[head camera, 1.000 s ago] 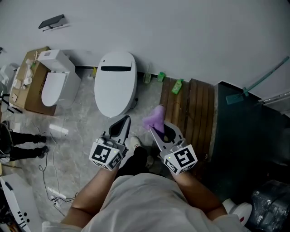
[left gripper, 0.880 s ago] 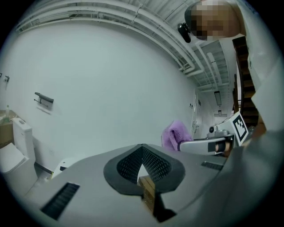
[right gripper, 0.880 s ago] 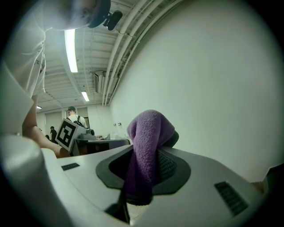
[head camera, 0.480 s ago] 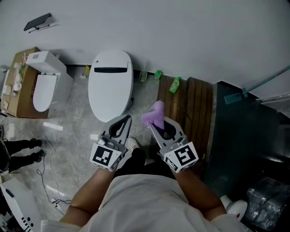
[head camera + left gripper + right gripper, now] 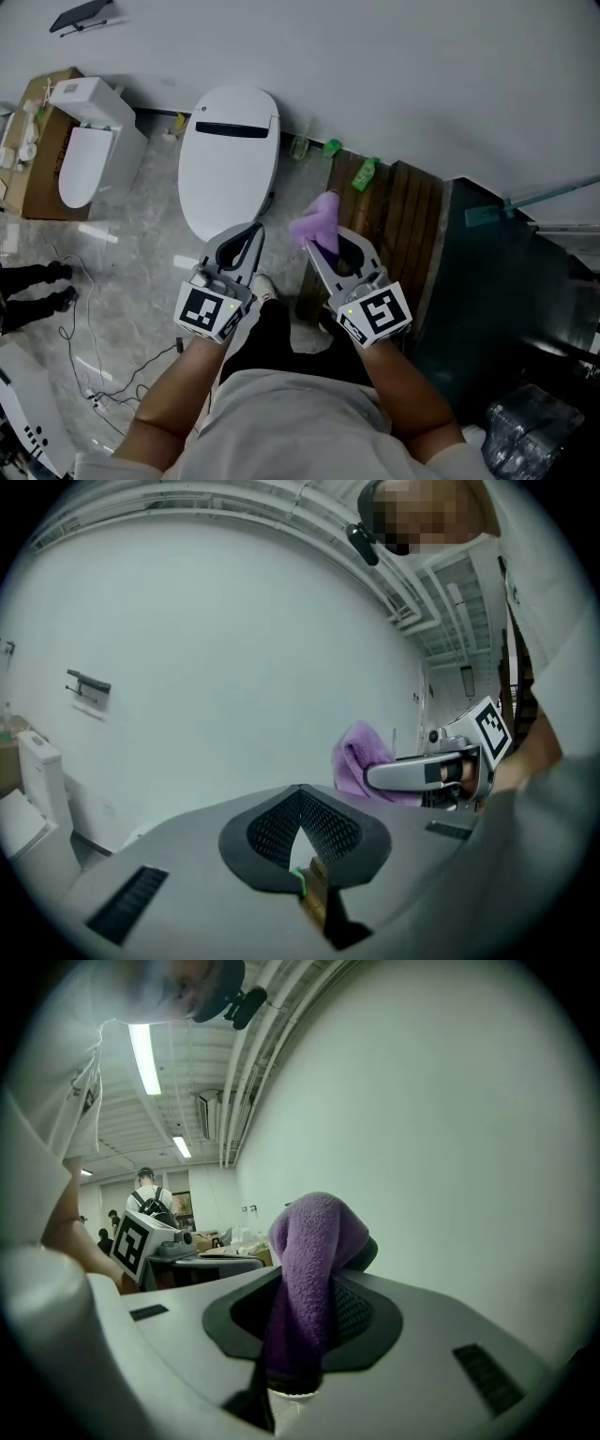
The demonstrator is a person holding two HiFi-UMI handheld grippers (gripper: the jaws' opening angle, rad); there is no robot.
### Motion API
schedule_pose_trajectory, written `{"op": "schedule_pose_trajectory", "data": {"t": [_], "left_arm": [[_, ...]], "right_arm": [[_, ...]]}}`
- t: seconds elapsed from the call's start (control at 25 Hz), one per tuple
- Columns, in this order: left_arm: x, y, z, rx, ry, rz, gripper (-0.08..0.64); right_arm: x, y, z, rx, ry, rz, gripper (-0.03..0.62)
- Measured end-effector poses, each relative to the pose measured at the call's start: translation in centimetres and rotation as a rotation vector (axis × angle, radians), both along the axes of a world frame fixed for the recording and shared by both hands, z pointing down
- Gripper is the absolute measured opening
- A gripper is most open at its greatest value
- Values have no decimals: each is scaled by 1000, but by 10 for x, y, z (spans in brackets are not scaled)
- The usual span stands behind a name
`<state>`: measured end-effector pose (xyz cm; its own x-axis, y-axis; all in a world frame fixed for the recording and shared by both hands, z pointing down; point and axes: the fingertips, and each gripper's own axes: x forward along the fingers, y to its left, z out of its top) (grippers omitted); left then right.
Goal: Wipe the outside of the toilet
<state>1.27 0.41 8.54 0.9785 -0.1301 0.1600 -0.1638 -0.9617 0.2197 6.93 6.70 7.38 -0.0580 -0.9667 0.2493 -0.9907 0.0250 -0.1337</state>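
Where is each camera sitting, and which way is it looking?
Head view: on the person's head, facing steeply down at the toilet; both forearms, left tool and right tool show.
Left gripper view: on the left tool, facing along its shut jaws at the white wall; shirt and forearm show at right.
Right gripper view: on the right tool, facing along jaws shut on the purple cloth; an arm shows left.
Shared: each gripper view catches the other tool.

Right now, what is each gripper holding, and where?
Right gripper grips the purple cloth by its lower end; its bunched top pokes out. Left gripper holds nothing.
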Motion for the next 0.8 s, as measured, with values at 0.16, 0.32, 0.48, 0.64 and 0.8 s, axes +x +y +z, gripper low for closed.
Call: {"op": "schedule_pose_trajectory", "data": {"t": [0.16,0.32,0.48,0.64,0.8], "left_arm": [[10,-8,12,21,-16,-35,6],[29,-20,31,18,-43,-99,6],[35,-29,55,21,-28,-178,6],[49,-35,88,27,-19,-266,6],[69,-47,133,49,-32,-316,6]], "right_arm": [[20,-12,15,14,-38,-28,106],[42,-27,34,15,-60,-95,98],[50,-39,64,13,-43,-150,98],[73,-48,105,1,-60,-200,98],[99,-70,153,6,-66,-257,98]]}}
